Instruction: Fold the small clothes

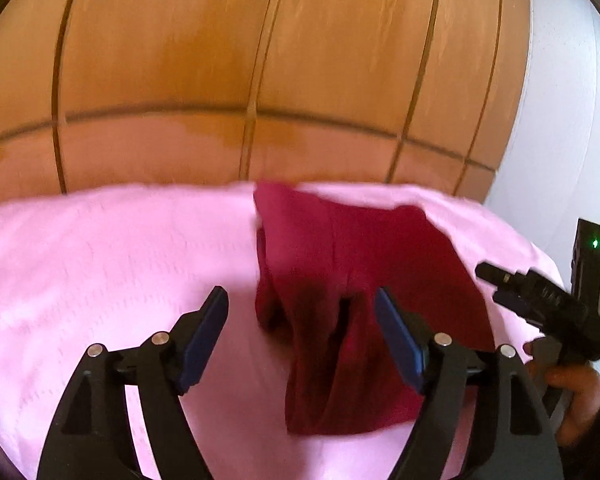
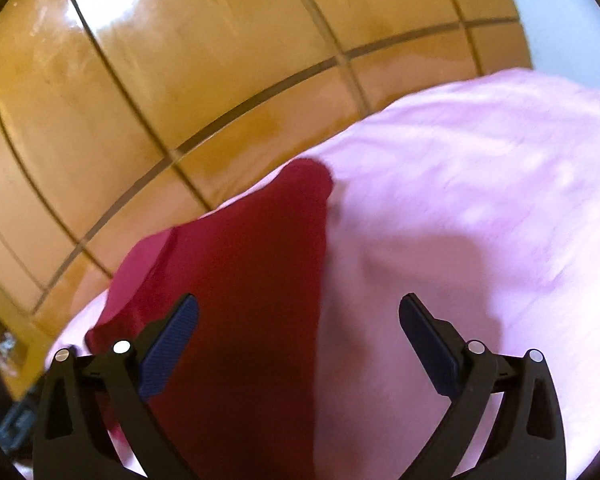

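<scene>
- The garment (image 1: 340,264) I see is a plain dark red, shading to near-black in its creases; on my right wrist view one edge strip looks a brighter crimson-pink.
- The cloth (image 1: 111,264) under it is pale pink, with faint rows of tiny stitched dots that I can barely resolve.
- My left gripper (image 1: 302,312) has a black frame, navy-blue ribbed pads (image 1: 203,340) and silver pin heads; my right gripper (image 2: 298,320) matches it.
- The floor (image 1: 179,60) is glossy orange-brown with woodgrain streaks, crossed by a grid of thin dark lines.
</scene>
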A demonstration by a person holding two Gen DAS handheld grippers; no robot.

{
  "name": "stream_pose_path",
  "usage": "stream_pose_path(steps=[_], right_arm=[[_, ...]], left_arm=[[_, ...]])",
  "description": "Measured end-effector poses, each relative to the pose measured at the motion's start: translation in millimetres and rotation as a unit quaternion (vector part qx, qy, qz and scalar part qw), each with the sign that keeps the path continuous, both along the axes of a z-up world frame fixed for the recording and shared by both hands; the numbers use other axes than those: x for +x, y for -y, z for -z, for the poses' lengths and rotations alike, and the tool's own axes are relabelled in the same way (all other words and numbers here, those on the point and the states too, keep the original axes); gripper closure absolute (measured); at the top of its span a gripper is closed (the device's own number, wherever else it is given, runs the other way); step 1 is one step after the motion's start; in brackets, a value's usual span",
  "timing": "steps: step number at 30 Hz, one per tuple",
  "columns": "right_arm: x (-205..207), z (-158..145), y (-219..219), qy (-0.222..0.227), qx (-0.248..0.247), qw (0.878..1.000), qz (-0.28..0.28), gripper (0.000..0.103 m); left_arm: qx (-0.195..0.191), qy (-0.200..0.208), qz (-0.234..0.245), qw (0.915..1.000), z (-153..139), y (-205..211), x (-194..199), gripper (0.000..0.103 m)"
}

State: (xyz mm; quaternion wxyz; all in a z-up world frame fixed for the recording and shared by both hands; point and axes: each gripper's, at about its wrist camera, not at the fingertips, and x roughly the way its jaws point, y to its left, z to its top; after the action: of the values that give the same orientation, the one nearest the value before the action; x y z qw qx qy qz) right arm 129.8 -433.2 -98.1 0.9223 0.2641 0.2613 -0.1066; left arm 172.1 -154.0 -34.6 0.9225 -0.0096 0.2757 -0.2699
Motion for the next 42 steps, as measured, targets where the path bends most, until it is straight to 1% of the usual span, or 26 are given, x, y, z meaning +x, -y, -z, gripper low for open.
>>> stream_pose_path(steps=[1,2,4,5,7,9,10,11,13,16,18,20,21,22,23,26,27,28,30,32,34,36,38,40,41,42], right_arm=[[6.2,-3.9,-0.5,-0.012,-0.017,1.000,0.007,0.004],[12.6,-7.4,-3.2,-0.021,-0.029,0.999,0.011,0.004],[23.4,-6.1,-1.7,-0.041,-0.047,0.998,0.024,0.004],[27.0,-4.1,-0.5,-0.045,-0.047,0.997,0.029,0.004],[34.5,5.0,1.2,-0.058,-0.048,0.997,0.035,0.004],[41.0,21.3,-0.2,-0.083,-0.075,0.993,0.035,0.004],[43.1,25.6,-1.3,-0.085,-0.079,0.993,0.031,0.003],[44.0,30.8,0.6,-0.081,-0.069,0.994,0.025,0.003],[45.2,31.6,5.0,-0.079,-0.056,0.995,0.022,0.003],[45.8,33.7,8.4,-0.076,-0.050,0.996,0.021,0.003],[45.2,33.5,9.8,-0.075,-0.044,0.996,0.019,0.003],[41.2,29.5,10.6,-0.076,-0.039,0.996,0.018,0.003],[36.7,25.2,8.3,-0.077,-0.045,0.996,0.022,0.003],[30.9,18.2,3.3,-0.079,-0.060,0.995,0.029,0.003],[25.1,11.9,-2.1,-0.080,-0.073,0.993,0.034,0.003],[6.5,-2.0,-18.7,-0.078,-0.087,0.993,0.034,0.003],[0.5,-5.0,-23.8,-0.076,-0.087,0.993,0.031,0.003],[-6.9,-8.0,-30.5,-0.075,-0.088,0.993,0.028,0.003],[-17.8,-11.3,-41.9,-0.079,-0.093,0.992,0.029,0.003],[-26.9,-13.6,-55.1,-0.090,-0.098,0.991,0.028,0.003],[-36.8,-16.7,-70.6,-0.102,-0.114,0.988,0.023,0.003],[-48.9,-20.8,-85.7,-0.098,-0.129,0.987,0.018,0.003],[-59.1,-25.1,-95.9,-0.093,-0.130,0.987,0.017,0.003],[-68.7,-29.4,-104.9,-0.089,-0.130,0.987,0.016,0.003],[-73.8,-31.4,-109.2,-0.089,-0.135,0.987,0.020,0.003],[-78.9,-32.9,-113.6,-0.089,-0.141,0.986,0.024,0.003]], left_arm=[[0.018,0.013,0.000,0.9997,-6.3,8.8,4.1,0.027],[0.052,0.028,-0.005,0.9983,-10.3,20.8,9.6,0.026],[0.109,0.040,-0.017,0.9931,-11.1,39.5,22.2,0.026],[0.131,0.041,-0.021,0.9903,-8.9,47.7,31.1,0.026],[0.166,0.025,-0.038,0.9851,5.5,54.7,48.7,0.025],[0.198,-0.012,-0.050,0.9789,31.7,52.8,71.1,0.025],[0.194,-0.029,-0.043,0.9796,44.8,47.5,78.7,0.024],[0.168,-0.037,-0.037,0.9844,51.5,38.3,81.8,0.021],[0.142,-0.056,-0.036,0.9876,52.4,30.2,88.1,0.019],[0.146,-0.054,-0.037,0.9871,51.3,34.0,90.4,0.017],[0.136,-0.049,-0.040,0.9887,46.9,32.5,87.3,0.015],[0.107,-0.060,-0.050,0.9912,39.3,21.5,76.0,0.013],[0.094,-0.070,-0.054,0.9916,36.7,14.8,71.1,0.012],[0.081,-0.080,-0.056,0.9919,33.8,9.3,66.2,0.007],[0.062,-0.094,-0.053,0.9923,30.7,1.2,58.3,0.005],[0.024,-0.110,-0.054,0.9921,30.8,-17.4,32.9,0.003],[0.019,-0.114,-0.053,0.9918,32.3,-21.6,25.6,0.003],[0.020,-0.117,-0.054,0.9914,33.9,-23.7,18.3,0.003],[0.038,-0.109,-0.055,0.9918,36.6,-25.6,-4.0,0.002],[0.055,-0.084,-0.059,0.9932,35.7,-27.5,-26.0,0.002],[0.081,-0.058,-0.070,0.9926,32.8,-25.9,-42.7,0.002],[0.112,-0.029,-0.077,0.9903,28.4,-24.6,-61.4,0.002],[0.141,-0.001,-0.088,0.9860,21.7,-23.2,-78.8,0.002],[0.153,0.022,-0.100,0.9829,13.9,-25.2,-90.7,0.002],[0.154,0.037,-0.109,0.9813,9.5,-27.4,-99.3,0.002],[0.152,0.042,-0.113,0.9810,5.6,-29.4,-104.1,0.002]])
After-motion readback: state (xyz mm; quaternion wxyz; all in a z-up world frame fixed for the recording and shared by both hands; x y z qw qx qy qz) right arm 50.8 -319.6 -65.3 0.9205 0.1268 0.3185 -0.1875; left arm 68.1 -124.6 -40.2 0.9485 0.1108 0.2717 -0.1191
